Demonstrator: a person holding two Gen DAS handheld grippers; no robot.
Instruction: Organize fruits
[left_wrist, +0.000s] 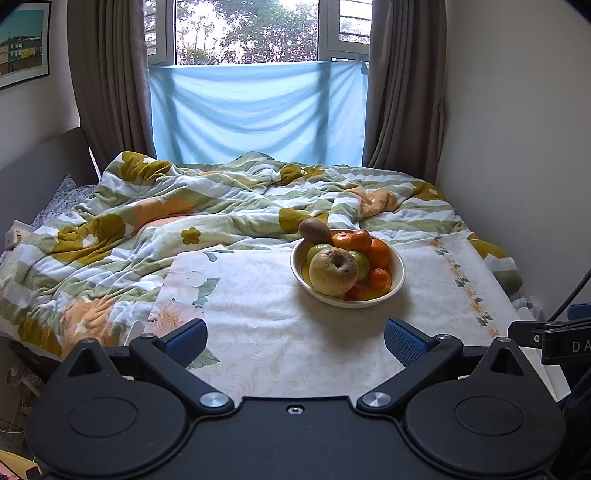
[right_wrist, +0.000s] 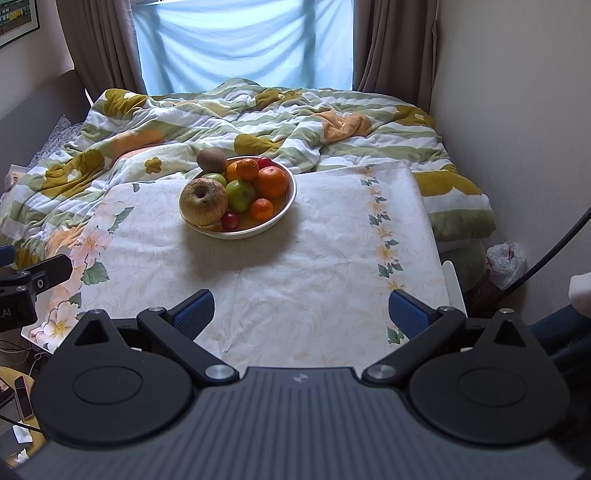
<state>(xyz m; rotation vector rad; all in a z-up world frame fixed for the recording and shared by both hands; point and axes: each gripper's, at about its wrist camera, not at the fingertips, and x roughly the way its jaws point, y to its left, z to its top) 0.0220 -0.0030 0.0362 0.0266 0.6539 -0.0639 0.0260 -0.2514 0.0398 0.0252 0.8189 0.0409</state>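
Observation:
A white bowl stands on a floral cloth. It holds a large wrinkled yellow apple, green apples, several oranges, small red fruits and a brown kiwi on the far rim. My left gripper is open and empty, near the cloth's front edge, well short of the bowl. My right gripper is open and empty, also short of the bowl.
A rumpled green, white and yellow quilt covers the bed behind the cloth. Walls close in on the right. Curtains and a window stand at the back. A plastic bag lies by the right wall.

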